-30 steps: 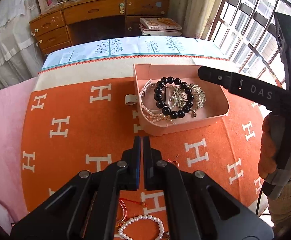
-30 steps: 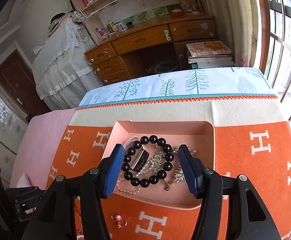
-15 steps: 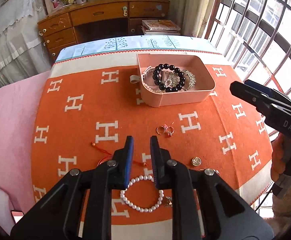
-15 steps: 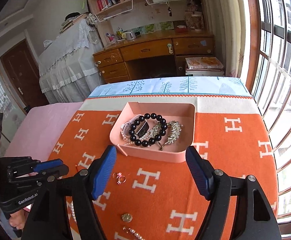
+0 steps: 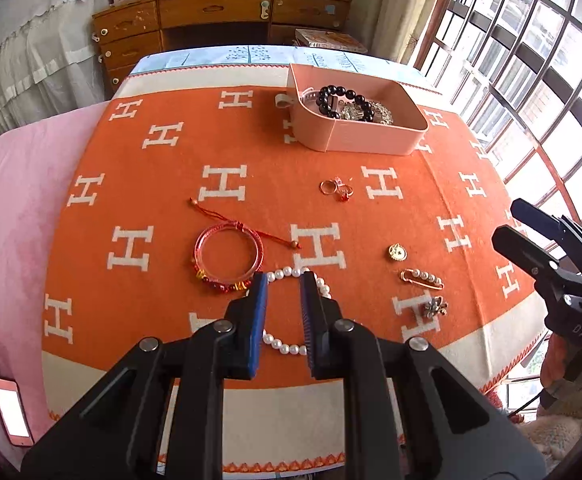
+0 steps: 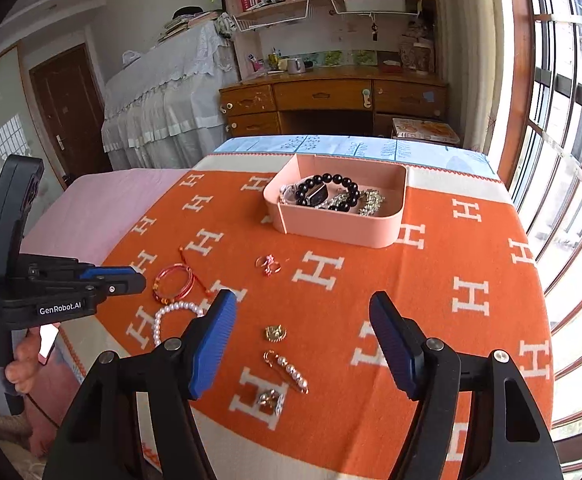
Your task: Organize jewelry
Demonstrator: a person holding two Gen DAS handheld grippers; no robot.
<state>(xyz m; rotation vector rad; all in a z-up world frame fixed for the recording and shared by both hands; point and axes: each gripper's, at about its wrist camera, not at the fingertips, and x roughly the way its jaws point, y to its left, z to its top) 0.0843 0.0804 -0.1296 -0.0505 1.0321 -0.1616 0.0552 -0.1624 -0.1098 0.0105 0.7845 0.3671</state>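
A pink tray at the far side of the orange blanket holds a black bead bracelet and silver pieces. Loose on the blanket lie a pearl bracelet, a red bangle, small rings, a gold brooch, a pearl pin and a flower brooch. My left gripper hovers over the pearl bracelet, slightly open and holding nothing. My right gripper stands wide above the gold brooch, its jaws closing on nothing.
A pink sheet lies left of the blanket, with a lit phone near its front corner. A wooden desk stands beyond the bed's far end. Barred windows run along the right. The blanket's near edge is close below both grippers.
Both grippers have drawn back from the tray toward the near edge, bringing the loose jewelry into view. The left jaws went from shut to slightly apart. The right jaws widened.
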